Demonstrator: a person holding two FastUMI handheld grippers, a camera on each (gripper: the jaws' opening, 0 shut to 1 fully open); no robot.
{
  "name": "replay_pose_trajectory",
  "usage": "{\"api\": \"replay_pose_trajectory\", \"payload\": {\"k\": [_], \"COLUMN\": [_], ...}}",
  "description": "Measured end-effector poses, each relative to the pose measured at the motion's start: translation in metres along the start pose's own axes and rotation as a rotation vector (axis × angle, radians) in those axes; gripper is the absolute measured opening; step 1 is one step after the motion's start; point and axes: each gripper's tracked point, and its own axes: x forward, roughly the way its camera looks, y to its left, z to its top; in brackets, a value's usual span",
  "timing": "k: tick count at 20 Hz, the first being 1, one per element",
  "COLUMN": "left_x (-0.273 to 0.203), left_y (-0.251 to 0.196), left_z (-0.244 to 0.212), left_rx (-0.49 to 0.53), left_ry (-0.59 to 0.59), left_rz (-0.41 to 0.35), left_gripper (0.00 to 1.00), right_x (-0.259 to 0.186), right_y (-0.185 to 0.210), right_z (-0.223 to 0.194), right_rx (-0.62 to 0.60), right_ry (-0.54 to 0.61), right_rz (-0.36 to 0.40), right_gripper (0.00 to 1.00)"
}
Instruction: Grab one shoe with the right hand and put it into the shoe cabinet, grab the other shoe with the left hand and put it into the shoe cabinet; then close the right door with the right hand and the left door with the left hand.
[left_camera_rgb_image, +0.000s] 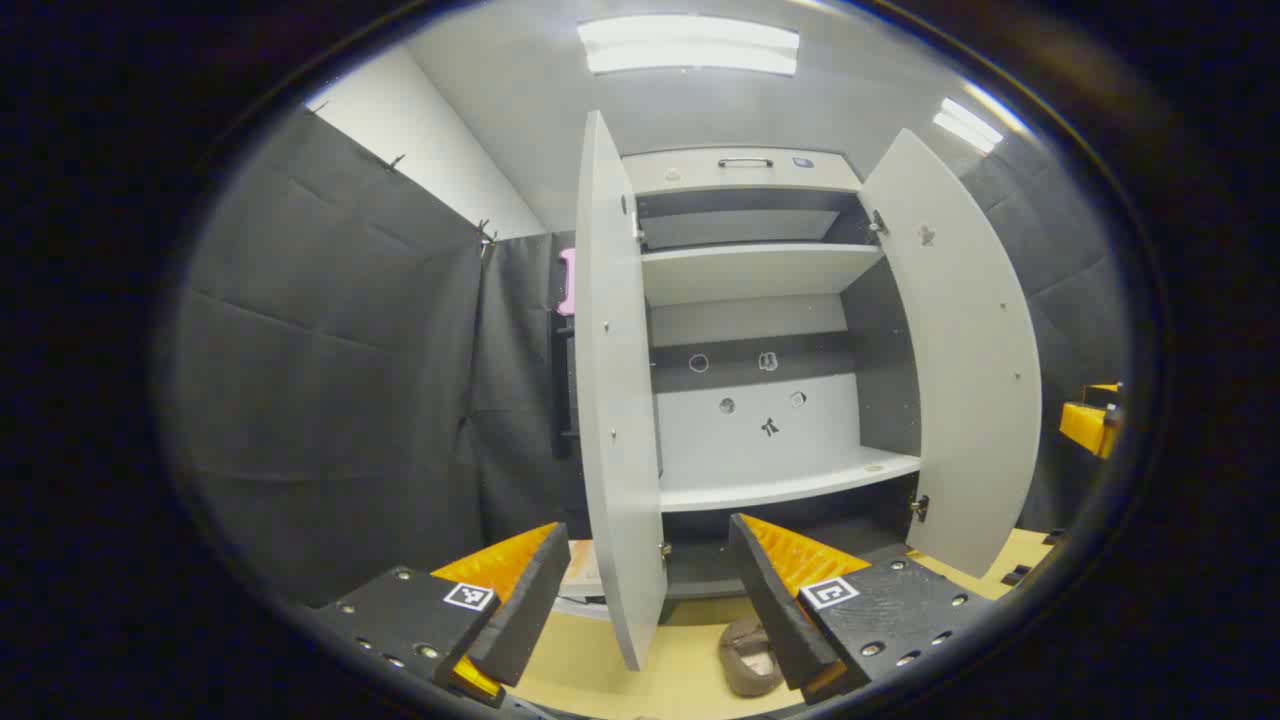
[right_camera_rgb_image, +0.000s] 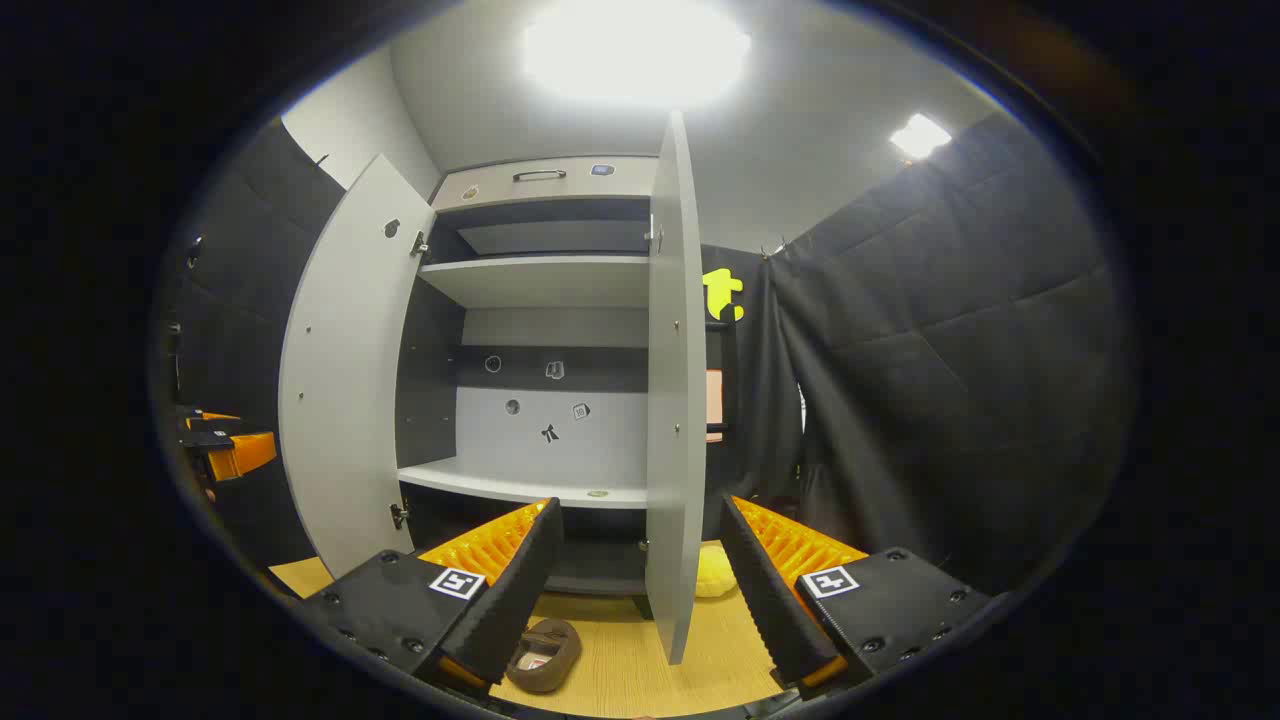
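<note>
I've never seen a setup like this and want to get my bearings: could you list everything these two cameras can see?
Shoe cabinet: one, light grey with dark inner walls, straight ahead, shelves bare.
Cabinet doors: two, light grey, both open; left door, right door.
Shoe: one, brown, on the floor in front of the cabinet.
Yellow object: one, on the floor behind the right door's edge; cannot tell what it is.
Floor: light wood.
Ceiling lights: two, white.
Left gripper: open, holding nothing.
Right gripper: open, holding nothing.
</note>
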Motion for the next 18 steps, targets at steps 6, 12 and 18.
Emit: {"api": "replay_pose_trajectory", "payload": {"k": [6, 12, 18], "left_x": [-0.003, -0.007, -0.006], "left_y": [0.003, -0.008, -0.022], "left_z": [-0.001, 0.004, 0.009], "left_rx": [0.004, 0.017, 0.028], "left_ry": [0.003, -0.009, -0.021], "left_rz": [0.013, 0.001, -0.006], "left_gripper": [0.95, 0.94, 0.94], "right_x": [0.002, -0.002, -0.001], "right_y": [-0.001, -0.007, -0.011], "right_z": [-0.001, 0.0, 0.0], "right_rx": [-0.01, -0.007, 0.002], "right_ry": [0.007, 0.008, 0.0], "right_rz": [-0.007, -0.01, -0.001], "right_gripper": [0.99, 0.99, 0.99]}}
